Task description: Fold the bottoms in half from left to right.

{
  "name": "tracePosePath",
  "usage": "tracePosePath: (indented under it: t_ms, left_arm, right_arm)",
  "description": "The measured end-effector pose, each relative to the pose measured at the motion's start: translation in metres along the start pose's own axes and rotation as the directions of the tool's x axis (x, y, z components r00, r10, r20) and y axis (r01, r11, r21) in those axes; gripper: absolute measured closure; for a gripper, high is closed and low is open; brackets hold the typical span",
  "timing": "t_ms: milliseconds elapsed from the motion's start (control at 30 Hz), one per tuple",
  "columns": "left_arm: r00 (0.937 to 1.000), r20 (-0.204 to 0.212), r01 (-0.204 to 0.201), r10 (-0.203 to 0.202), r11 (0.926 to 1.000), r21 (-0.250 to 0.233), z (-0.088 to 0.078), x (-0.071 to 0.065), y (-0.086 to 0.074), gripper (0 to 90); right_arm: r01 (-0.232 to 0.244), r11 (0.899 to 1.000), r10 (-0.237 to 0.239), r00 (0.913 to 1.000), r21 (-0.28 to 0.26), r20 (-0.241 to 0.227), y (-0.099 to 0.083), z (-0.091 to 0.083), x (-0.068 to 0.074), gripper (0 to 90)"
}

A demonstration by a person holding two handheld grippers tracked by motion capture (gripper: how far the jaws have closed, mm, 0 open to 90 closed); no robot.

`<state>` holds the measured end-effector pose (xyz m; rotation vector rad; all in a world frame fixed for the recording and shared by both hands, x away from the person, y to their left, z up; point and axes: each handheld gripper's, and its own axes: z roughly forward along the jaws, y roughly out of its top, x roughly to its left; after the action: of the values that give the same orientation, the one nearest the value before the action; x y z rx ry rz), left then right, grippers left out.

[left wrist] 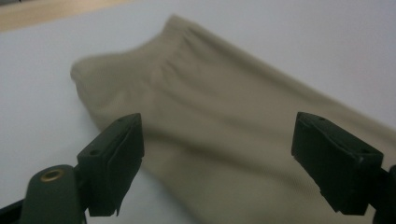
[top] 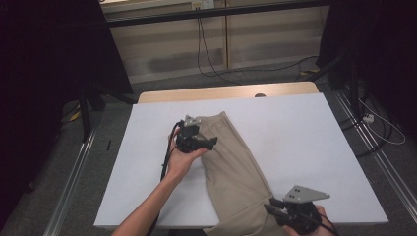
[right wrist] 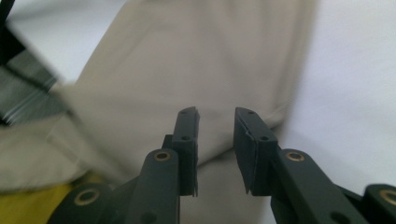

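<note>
High view shows a white table (top: 319,147) with a beige folded garment (top: 236,172), likely trousers or shorts, lying slantwise across it, the gathered waistband end toward the far middle and the other end running off the near edge by the person's right side. To my eye the step in hand is letting go after a fold and getting ready for the next grasp, and doing that well would mean lifting both tools clear of the cloth without snagging it, then coming back in low at an edge, so that one layer is not dragged off the other. The left gripper (top: 209,142) sits over the upper part of the garment with its jaws standing wide apart; in the left gripper view the cloth lies beyond and below them, nothing pinched. The right gripper (top: 273,209) hovers at the near end, jaws only narrowly parted; the right gripper view looks between them onto the fabric, and I see no cloth caught there, so it looks released. The garment itself is a plain sandy tan, smooth along its length, with soft puckers at the elastic-looking waist (left wrist: 173,60) and a neat straight side edge. A bit of yellow (right wrist: 28,205) peeks out under the near end; I cannot tell what it is.
</note>
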<state>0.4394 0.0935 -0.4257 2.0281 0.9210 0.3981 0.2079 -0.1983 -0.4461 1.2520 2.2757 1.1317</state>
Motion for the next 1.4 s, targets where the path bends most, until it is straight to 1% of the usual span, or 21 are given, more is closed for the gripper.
tracePosePath:
  t_ms: [100,133,167,233,300,333,367,400,433,467,500,533,600,667,833,967,1067,1133,1200,1267,1400]
  left_arm:
    - [0.9996,0.017,-0.022,0.021,0.9994,0.028,-0.020,-0.010,-0.022,22.0]
    - [0.9992,0.035,-0.019,0.018,0.9992,0.036,-0.026,-0.014,-0.030,24.2]
    - [0.9984,0.053,-0.024,0.021,0.9987,0.046,-0.032,-0.019,-0.037,25.7]
    - [0.9947,0.093,-0.049,0.044,0.9970,0.060,-0.043,-0.027,-0.050,28.4]
    - [0.9898,0.130,-0.067,0.059,0.9960,0.059,-0.052,-0.038,-0.061,31.1]
    - [0.9874,0.143,-0.076,0.067,0.9955,0.056,-0.055,-0.044,-0.067,32.8]
    - [0.9855,0.153,-0.083,0.073,0.9948,0.059,-0.055,-0.049,-0.069,33.1]
    - [0.9825,0.155,-0.114,0.103,0.9913,0.066,-0.053,-0.054,-0.070,33.1]
    - [0.9805,0.153,-0.135,0.123,0.9883,0.070,-0.050,-0.059,-0.071,33.1]
    - [0.9783,0.137,-0.166,0.155,0.9833,0.073,-0.046,-0.063,-0.072,33.0]
    - [0.9776,0.123,-0.182,0.171,0.9789,0.092,-0.041,-0.066,-0.074,32.7]
    - [0.9804,0.108,-0.177,0.165,0.9770,0.119,-0.035,-0.069,-0.076,32.0]
    - [0.9811,0.115,-0.170,0.156,0.9783,0.119,-0.030,-0.068,-0.076,29.7]
    - [0.9834,0.112,-0.156,0.143,0.9801,0.122,-0.029,-0.065,-0.075,27.1]
    - [0.9830,0.108,-0.161,0.149,0.9800,0.117,-0.029,-0.065,-0.076,26.6]
    - [0.9826,0.109,-0.163,0.150,0.9796,0.118,-0.028,-0.065,-0.076,26.2]
    - [0.9835,0.106,-0.159,0.146,0.9806,0.115,-0.028,-0.064,-0.075,25.8]
    - [0.9839,0.110,-0.154,0.141,0.9810,0.118,-0.027,-0.064,-0.075,25.5]
    - [0.9835,0.107,-0.158,0.145,0.9804,0.118,-0.027,-0.064,-0.074,25.1]
    - [0.9829,0.110,-0.161,0.148,0.9796,0.121,-0.027,-0.063,-0.074,25.0]
    - [0.9854,0.104,-0.148,0.135,0.9803,0.130,-0.029,-0.061,-0.074,25.0]
  right_arm:
    - [0.030,0.999,-0.029,0.9988,0.039,-0.040,-0.009,0.002,0.013,71.2]
    - [0.052,0.998,-0.051,0.9979,0.046,-0.040,-0.011,0.004,0.016,70.4]
    - [0.071,0.996,-0.070,0.9973,0.049,-0.023,-0.012,0.005,0.018,68.3]
    - [0.077,0.996,-0.075,0.9965,0.043,-0.036,-0.012,0.008,0.019,66.3]
    - [0.098,0.994,-0.097,0.9949,0.046,-0.029,-0.013,0.011,0.021,62.6]
    - [0.115,0.991,-0.114,0.9933,0.065,-0.014,-0.014,0.015,0.022,60.7]
    - [0.153,0.987,-0.153,0.9882,0.055,-0.003,-0.015,0.017,0.025,60.2]
    - [0.174,0.983,-0.174,0.9848,0.059,0.001,-0.014,0.018,0.026,60.6]
    - [0.175,0.983,-0.175,0.9846,0.061,0.002,-0.014,0.018,0.026,62.4]
    - [0.164,0.985,-0.164,0.9865,0.056,0.003,-0.014,0.018,0.025,67.2]
    - [0.159,0.986,-0.159,0.9873,0.058,0.002,-0.014,0.017,0.024,77.4]
    - [0.153,0.986,-0.153,0.9883,0.060,0.000,-0.014,0.016,0.023,84.0]
    - [0.118,0.991,-0.117,0.9929,0.068,-0.018,-0.015,0.013,0.019,89.8]
    - [0.097,0.993,-0.095,0.9947,0.068,-0.040,-0.015,0.009,0.015,90.0]
    - [0.061,0.997,-0.058,0.9960,0.048,-0.068,-0.015,-0.001,0.007,90.0]
    - [0.066,0.996,-0.062,0.9958,0.066,-0.067,-0.021,-0.008,0.005,90.0]
    - [0.053,0.996,-0.051,0.9983,0.077,-0.027,-0.028,-0.018,0.001,90.0]
    - [0.033,0.996,-0.032,0.9993,0.077,-0.019,-0.031,-0.022,-0.003,90.0]
    - [0.037,0.996,-0.036,0.9993,0.077,-0.003,-0.031,-0.023,-0.004,90.0]
    - [0.038,0.993,-0.042,0.9986,0.111,0.033,-0.032,-0.021,-0.006,90.0]
    - [-0.003,0.994,-0.003,0.9984,0.111,0.056,-0.031,-0.021,-0.009,89.3]
